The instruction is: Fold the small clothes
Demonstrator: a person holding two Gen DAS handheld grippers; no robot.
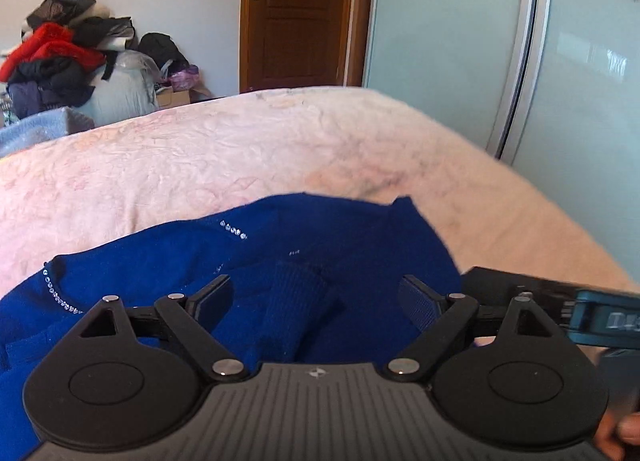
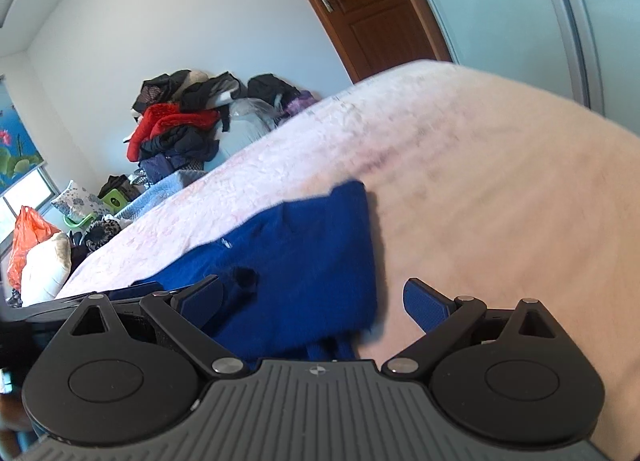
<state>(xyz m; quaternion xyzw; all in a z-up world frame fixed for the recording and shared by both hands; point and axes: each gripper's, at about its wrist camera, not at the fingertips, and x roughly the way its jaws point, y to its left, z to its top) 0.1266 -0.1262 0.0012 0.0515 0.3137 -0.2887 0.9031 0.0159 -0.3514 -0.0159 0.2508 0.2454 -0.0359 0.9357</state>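
Blue sweater (image 1: pixel 328 261) with small rhinestones lies partly folded on a bed (image 1: pixel 240 149) covered in pale pink bedding. Left gripper (image 1: pixel 316 293) hovers over it, jaws spread wide with a ribbed cuff lying loose between them. Right gripper (image 2: pixel 316 301), jaws also spread and pinching nothing, sits at the sweater's right edge.

Each tool has a grey ribbed body with a small cross-shaped emblem at its front edge. Two black rounded discs flank it, joined to black link arms by silver screws. The left tool (image 1: pixel 316 297) and right tool (image 2: pixel 314 299) carry blue textured pads (image 2: pixel 426 307) on their fingers.
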